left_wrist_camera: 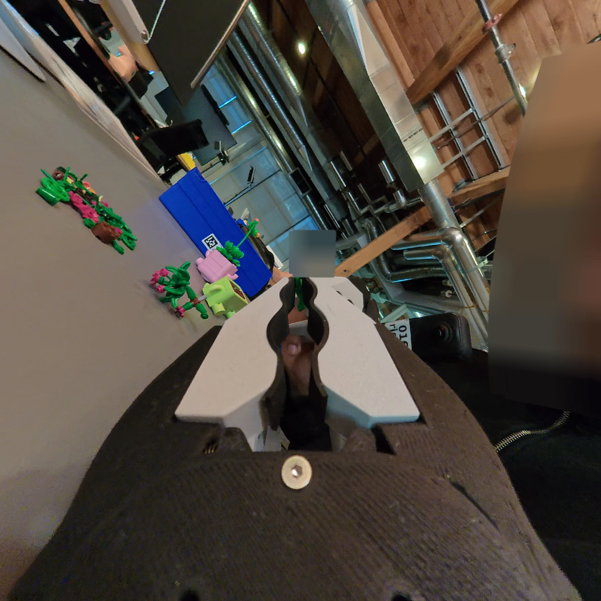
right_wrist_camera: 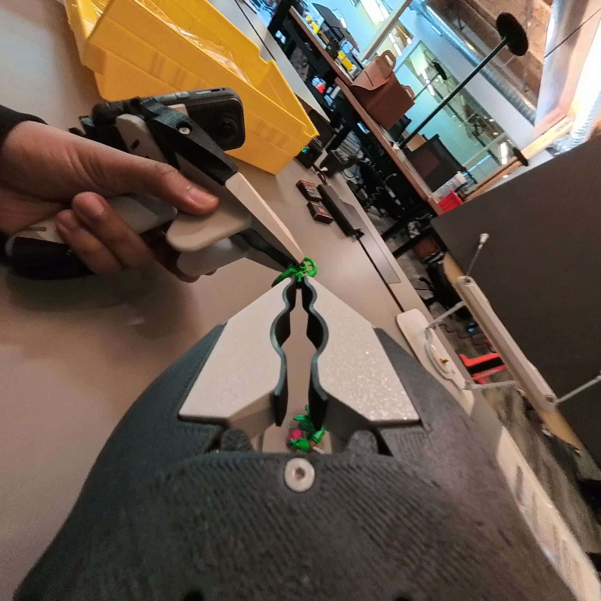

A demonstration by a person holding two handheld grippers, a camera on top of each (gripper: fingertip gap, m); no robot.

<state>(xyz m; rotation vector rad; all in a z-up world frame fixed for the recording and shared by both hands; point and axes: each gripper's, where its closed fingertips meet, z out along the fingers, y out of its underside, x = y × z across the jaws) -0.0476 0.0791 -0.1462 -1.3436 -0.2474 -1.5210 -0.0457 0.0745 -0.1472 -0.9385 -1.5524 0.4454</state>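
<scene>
My left gripper (left_wrist_camera: 299, 283) is shut on a small green toy-brick plant stem (left_wrist_camera: 300, 297), which sits between its black pads near the tips. In the right wrist view the left gripper (right_wrist_camera: 297, 258) comes in from the left, held by a hand (right_wrist_camera: 97, 195). Its tip is on the same green piece (right_wrist_camera: 309, 266), which has a ring and leaves. My right gripper (right_wrist_camera: 299, 284) is shut on the lower end of that green piece, tip to tip with the left gripper above the grey table (right_wrist_camera: 81, 341). The right gripper's white finger (left_wrist_camera: 344, 291) shows just beyond the left one.
A pink brick pot (left_wrist_camera: 216, 265) with a green sprig, a lime pot (left_wrist_camera: 224, 297), a loose flower stem (left_wrist_camera: 175, 286) and a flower pile (left_wrist_camera: 87, 208) lie on the table. A blue bin (left_wrist_camera: 208, 221) stands behind them. Yellow bins (right_wrist_camera: 195, 65) and small black boxes (right_wrist_camera: 320, 208) are farther off. The grippers are tip to tip, or close to it.
</scene>
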